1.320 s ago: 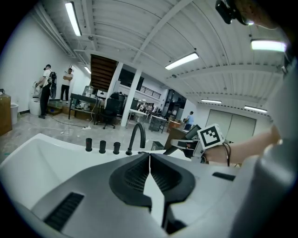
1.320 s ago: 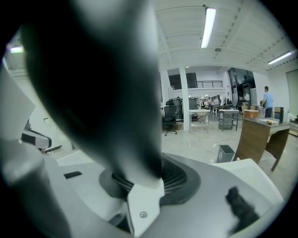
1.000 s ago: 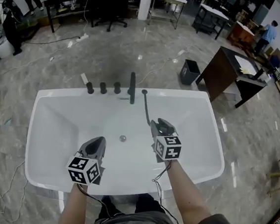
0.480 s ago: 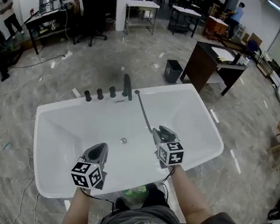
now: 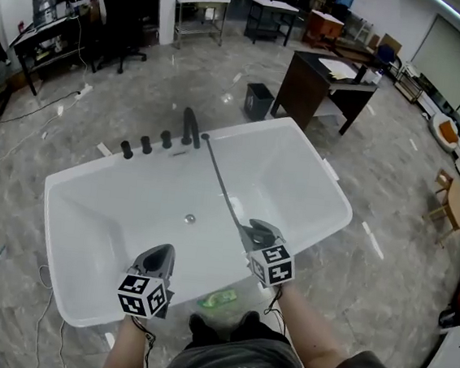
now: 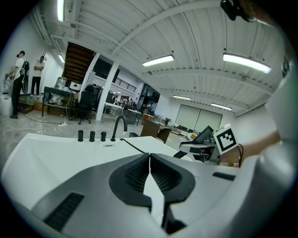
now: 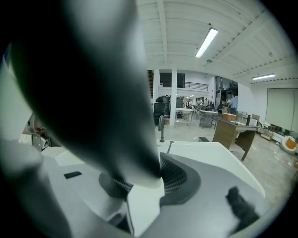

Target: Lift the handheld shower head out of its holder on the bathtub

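A white bathtub [image 5: 314, 159] carries a black faucet [image 5: 190, 126] and three black knobs [image 5: 145, 145] on its far rim. From beside the faucet a thin black hose [image 5: 221, 186] runs diagonally over the tub to my right gripper [image 5: 251, 232]. That gripper is shut on the black shower head, which fills the right gripper view as a dark blur [image 7: 93, 93] between the jaws. My left gripper [image 5: 157, 255] hovers over the tub's near edge, its jaws closed together on nothing [image 6: 149, 160]. In the left gripper view the right gripper [image 6: 201, 148] appears off to the right.
A dark wooden desk [image 5: 322, 83] and a small dark bin [image 5: 259, 100] stand beyond the tub. A green object [image 5: 219, 300] lies on the floor by the person's feet. Cables trail over the grey marble floor at left. Tables and chairs line the far background.
Both grippers have drawn back toward the tub's near rim. The right one has carried the shower head with it, and more hose now stretches from the faucet end.
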Motion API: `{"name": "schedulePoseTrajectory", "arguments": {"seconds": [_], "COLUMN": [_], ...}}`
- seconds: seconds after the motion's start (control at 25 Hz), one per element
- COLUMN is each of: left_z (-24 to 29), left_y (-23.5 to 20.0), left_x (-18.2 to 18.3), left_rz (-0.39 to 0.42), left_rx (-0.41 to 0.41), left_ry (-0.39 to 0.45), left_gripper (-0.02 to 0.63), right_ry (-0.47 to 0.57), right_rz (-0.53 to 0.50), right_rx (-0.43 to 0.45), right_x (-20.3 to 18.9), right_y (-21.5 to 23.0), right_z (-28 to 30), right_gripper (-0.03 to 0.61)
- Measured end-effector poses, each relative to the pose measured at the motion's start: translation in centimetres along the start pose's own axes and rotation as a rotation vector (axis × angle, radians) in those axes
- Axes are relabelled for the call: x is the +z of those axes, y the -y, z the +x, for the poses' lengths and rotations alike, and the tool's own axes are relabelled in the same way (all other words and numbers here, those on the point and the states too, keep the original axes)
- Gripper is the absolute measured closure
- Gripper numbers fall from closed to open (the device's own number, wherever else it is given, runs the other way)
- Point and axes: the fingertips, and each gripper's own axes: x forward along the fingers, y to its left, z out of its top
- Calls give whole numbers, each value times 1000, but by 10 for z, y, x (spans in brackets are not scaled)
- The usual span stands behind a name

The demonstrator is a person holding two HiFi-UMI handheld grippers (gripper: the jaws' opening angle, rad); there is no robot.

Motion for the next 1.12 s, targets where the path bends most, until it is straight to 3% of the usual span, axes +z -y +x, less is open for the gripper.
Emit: {"name": "schedulePoseTrajectory", "arguments": {"seconds": [0.32,0.52,1.12], "left_z": [-4,-8,-70], "left_y": [28,79,225], "left_x": [-13,-27,-88], "left_rz": [-22,16,48], "left_rx": [-12,-30,18], "left_ry": [3,-9,-2], "left_gripper": [598,598,598], "right_ry": [-30,-11,89], "right_rz": [-6,58,80], "right_rx": [25,40,125], "right_x": [-31,-53,-94], "right_y": [-9,2,12], "right_z": [-40,-83,-235], "right_gripper": [449,449,449]}}
